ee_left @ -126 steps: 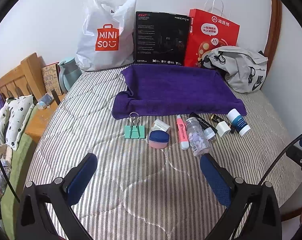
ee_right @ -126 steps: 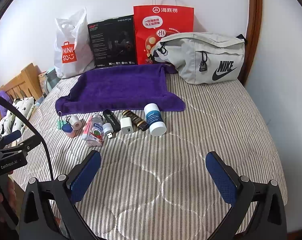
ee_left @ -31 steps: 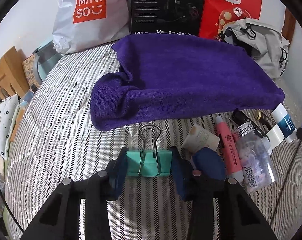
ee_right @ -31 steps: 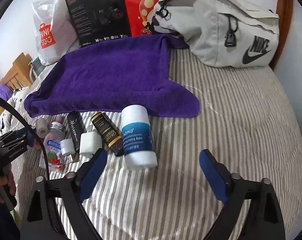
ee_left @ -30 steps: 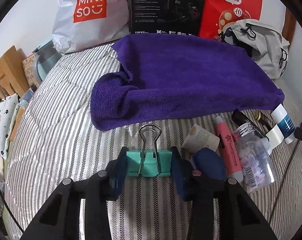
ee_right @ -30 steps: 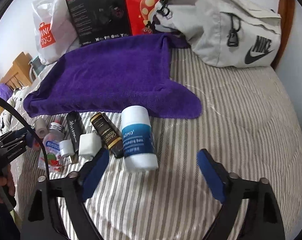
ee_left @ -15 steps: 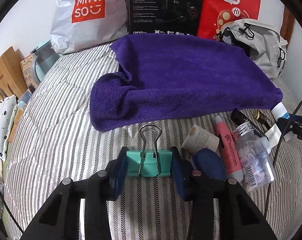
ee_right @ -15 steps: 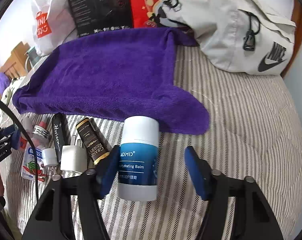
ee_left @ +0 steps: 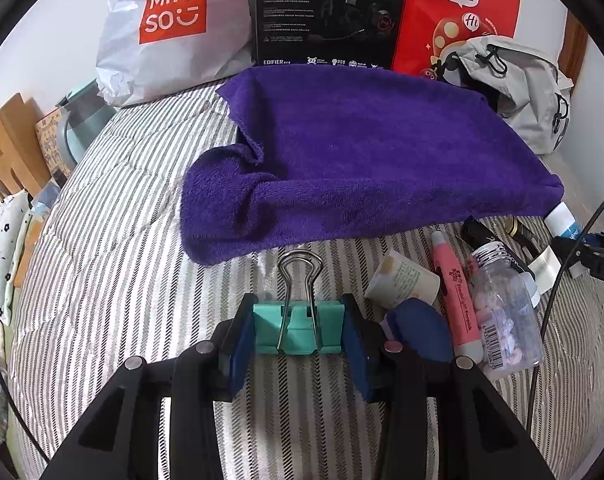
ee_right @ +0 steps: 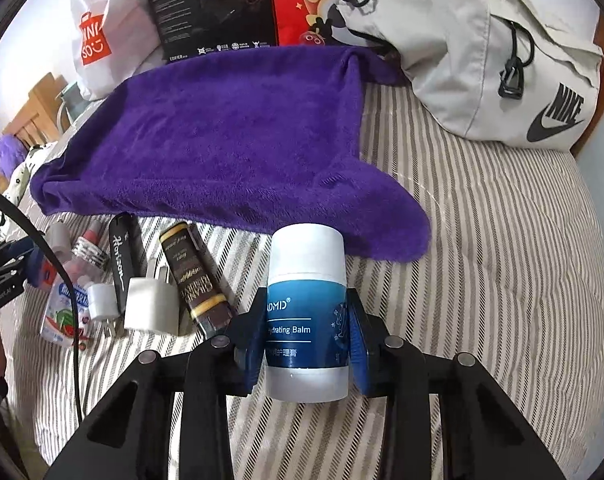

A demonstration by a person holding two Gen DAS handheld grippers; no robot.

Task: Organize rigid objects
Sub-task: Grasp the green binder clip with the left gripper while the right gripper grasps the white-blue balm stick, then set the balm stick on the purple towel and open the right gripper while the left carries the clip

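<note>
**With both grips made, the lift onto the towel comes next**

While the row of small items lies on the striped bed [ee_left: 114, 264] along the near edge of the purple towel [ee_left: 374, 152], each gripper has closed on one end of that row.

Left gripper [ee_left: 299, 330]: fingers drawn in against both sides of the teal binder clip [ee_left: 298, 328], pads touching its body. Clip sits flat on the bed, wire handle pointing toward the towel. Just to its right: a small cream tube [ee_left: 402, 284], a dark blue cap [ee_left: 420, 332], a pink pen [ee_left: 456, 292] and a clear pill bottle [ee_left: 504, 320], close-packed.

Right gripper [ee_right: 307, 338]: fingers narrowed onto the blue-and-white balm stick [ee_right: 307, 312], gripping its blue labelled band. Stick lies on the bed, white cap end almost at the towel's hem. To its left: a brown-and-gold tube [ee_right: 192, 280], a white charger plug [ee_right: 152, 308], a black tube [ee_right: 122, 260].

Judgement: grasp step complete on both sides; nothing looks lifted yet. Towel is bare and reads as the likely sorting place, though the task does not name it.

Next move calls for a straight lift, clearing neighbours, then a short carry forward over the towel. Clip is thin, so the hold is shallow; the round stick could roll once set down.
</note>
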